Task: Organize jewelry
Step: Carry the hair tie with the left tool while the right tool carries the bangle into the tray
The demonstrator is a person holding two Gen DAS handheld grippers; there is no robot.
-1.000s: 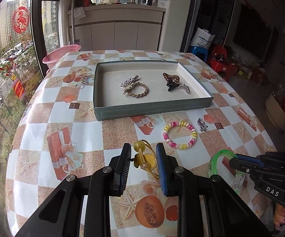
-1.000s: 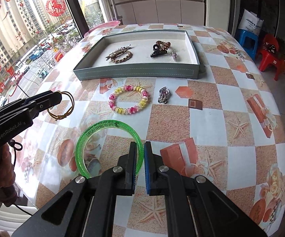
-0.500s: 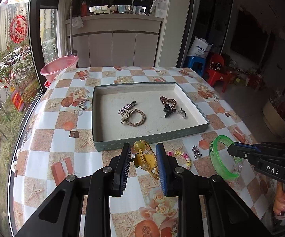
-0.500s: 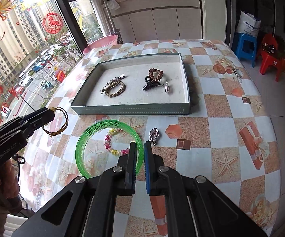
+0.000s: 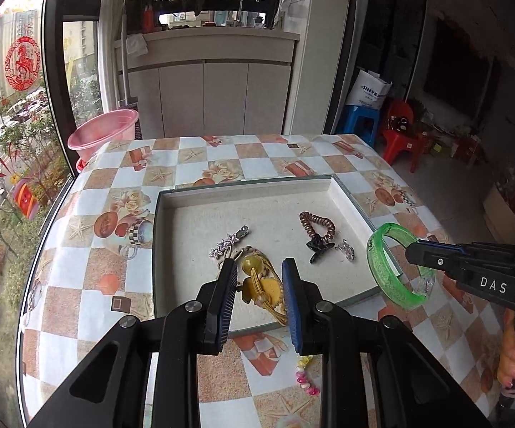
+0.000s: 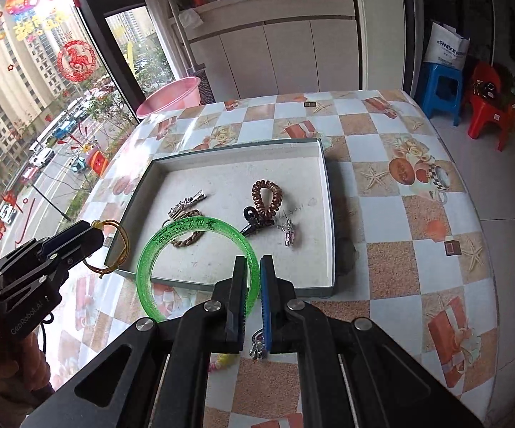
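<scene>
Since a second ago we have lifted both pieces off the desk [image 5: 221, 164] and carried them forward: from the left wrist, our left claw [image 5: 259, 287] pinches the yellow hair tie [image 5: 260, 285] above the near part of the grey tray [image 5: 257, 183], where a star hair clip [image 5: 228, 243], a spiral hair tie [image 5: 317, 224], a black claw clip [image 5: 318, 249] and a small charm [image 5: 347, 249] already lie, while the beaded bracelet [image 5: 305, 374] remains outside. From the right wrist, our right claw [image 6: 253, 285] is clamped on the green bangle [image 6: 196, 267] over the tray's near wall, a braided bracelet [image 6: 189, 237] lies inside, and a silver charm [image 6: 258, 346] still waits on the desk, so we judge four pieces left.
</scene>
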